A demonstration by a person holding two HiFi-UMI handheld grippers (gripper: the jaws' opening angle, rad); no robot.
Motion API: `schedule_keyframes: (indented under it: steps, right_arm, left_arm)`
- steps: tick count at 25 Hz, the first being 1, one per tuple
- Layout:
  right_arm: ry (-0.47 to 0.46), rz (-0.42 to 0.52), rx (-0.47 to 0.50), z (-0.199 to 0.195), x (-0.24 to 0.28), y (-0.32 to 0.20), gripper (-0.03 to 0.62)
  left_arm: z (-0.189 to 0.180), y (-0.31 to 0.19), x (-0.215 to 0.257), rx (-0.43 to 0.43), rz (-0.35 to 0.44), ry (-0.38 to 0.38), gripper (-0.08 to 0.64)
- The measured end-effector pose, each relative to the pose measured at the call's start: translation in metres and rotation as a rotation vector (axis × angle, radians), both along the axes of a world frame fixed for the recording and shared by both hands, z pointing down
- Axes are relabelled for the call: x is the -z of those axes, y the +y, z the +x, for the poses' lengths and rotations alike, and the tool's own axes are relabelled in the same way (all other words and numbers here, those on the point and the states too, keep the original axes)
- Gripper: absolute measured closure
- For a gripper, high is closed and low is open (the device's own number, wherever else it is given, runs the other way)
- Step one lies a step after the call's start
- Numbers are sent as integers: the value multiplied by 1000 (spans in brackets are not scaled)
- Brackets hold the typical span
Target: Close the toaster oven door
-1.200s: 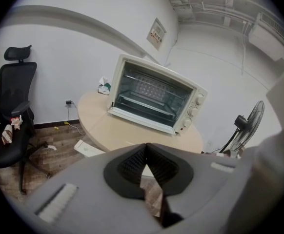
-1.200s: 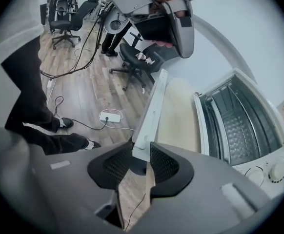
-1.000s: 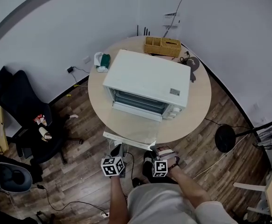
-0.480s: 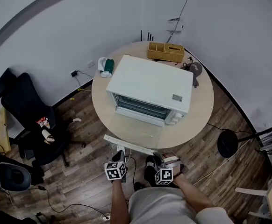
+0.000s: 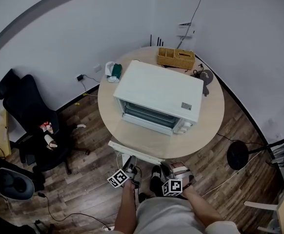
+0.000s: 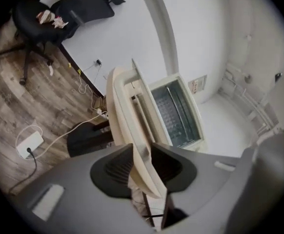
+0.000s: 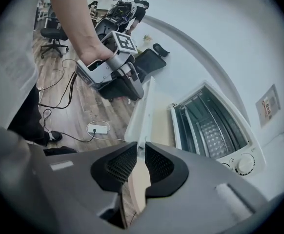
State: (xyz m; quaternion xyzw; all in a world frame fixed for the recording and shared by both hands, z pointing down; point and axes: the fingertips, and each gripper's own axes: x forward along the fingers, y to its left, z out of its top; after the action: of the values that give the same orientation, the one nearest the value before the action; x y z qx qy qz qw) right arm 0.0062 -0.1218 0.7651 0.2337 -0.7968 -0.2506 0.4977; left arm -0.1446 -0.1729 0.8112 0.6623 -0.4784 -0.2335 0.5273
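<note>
Left gripper [image 5: 130,164] tilted over since earlier, clamped on the open door [image 5: 142,139] edge out front of the oven [image 5: 157,89], right gripper [image 5: 167,168] pinching it too

The toaster oven [image 5: 156,94] is seen in white, the tabletop [image 5: 211,112] in pale beige, the basket [image 5: 175,58] in woven yellow. Black-and-white square markers are borne by the left gripper [image 5: 130,163] and right gripper [image 5: 167,169].
</note>
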Motion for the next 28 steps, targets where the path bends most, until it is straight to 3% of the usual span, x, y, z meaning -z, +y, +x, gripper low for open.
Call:
schedule_keyframes:
  steps: [3, 7, 13, 16, 23, 28]
  right_arm:
    - [-6, 0, -6, -1, 2, 0, 541]
    - [-18, 5, -13, -1, 6, -2, 541]
    - [-77, -26, -65, 0, 14, -2, 545]
    - [-175, -76, -96, -10, 28, 2, 558]
    - [-538, -233, -232, -36, 72, -1, 592]
    - [-702, -297, -352, -31, 83, -9, 592]
  left_arm:
    - [3, -6, 3, 34, 18, 81, 440]
    - [7, -13, 1, 53, -12, 102, 440]
    - [8, -16, 5, 74, 5, 170, 439]
    - [7, -17, 9, 75, 3, 175, 437]
    - [7, -17, 18, 92, -9, 201, 414]
    - [6, -20, 27, 89, 6, 188, 413]
